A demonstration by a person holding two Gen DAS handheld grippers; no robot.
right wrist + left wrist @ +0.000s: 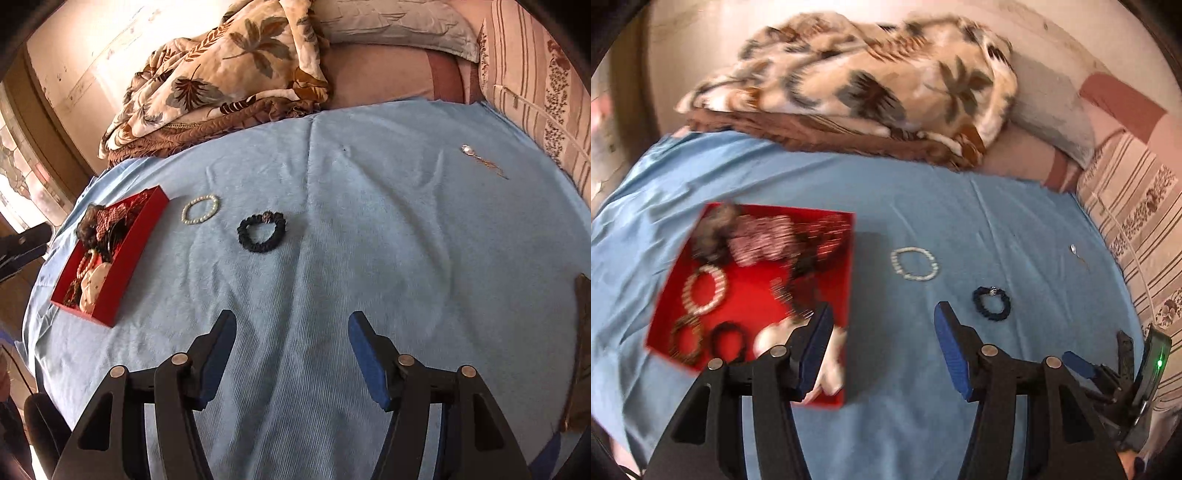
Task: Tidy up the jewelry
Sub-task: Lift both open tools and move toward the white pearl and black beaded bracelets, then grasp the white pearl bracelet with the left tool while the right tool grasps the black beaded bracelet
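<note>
Left gripper (882, 314): jaws spread apart, nothing between them; red box (846, 266) of jewelry sits under and beyond its left finger, pearl bracelet (915, 264) lies just ahead, dark scrunchie (991, 303) ahead-right. Right gripper (291, 321): jaws likewise apart and empty above the blue sheet (406, 258); scrunchie ahead-left, small pendant (480, 160) far ahead-right.

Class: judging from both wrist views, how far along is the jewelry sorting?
Done: the red box already holds several bracelets and hair ties. In hand: nothing; the left gripper and right gripper are open. Left on the blue sheet: pearl bracelet, dark scrunchie, small pendant.
</note>
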